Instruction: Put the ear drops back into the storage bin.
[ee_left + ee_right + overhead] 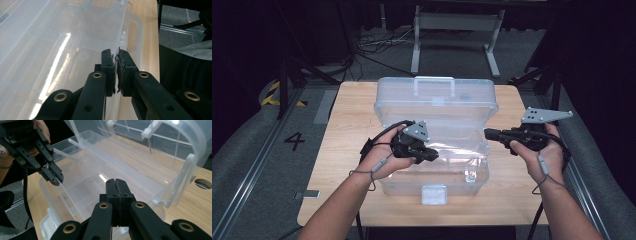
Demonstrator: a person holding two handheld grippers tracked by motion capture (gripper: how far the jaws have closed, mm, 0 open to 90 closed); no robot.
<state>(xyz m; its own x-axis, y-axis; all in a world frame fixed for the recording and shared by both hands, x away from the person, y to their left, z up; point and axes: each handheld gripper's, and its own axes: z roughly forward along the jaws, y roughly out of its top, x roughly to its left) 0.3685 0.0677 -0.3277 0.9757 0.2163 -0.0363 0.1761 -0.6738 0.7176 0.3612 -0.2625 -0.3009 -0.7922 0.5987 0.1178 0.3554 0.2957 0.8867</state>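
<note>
Both tools are closed and empty: left tool (432,156) over the clear box's (434,187) open rim, right tool (488,133) beside it.

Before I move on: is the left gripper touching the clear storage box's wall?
Cannot tell. In the left gripper view the left gripper has its jaws nearly shut along the clear storage box wall edge, but whether the pads press it isn't plain.

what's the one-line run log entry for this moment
scene: clear plastic box open on wooden table | left claw: shut, over box | right claw: shut, empty, at box's right edge
</note>
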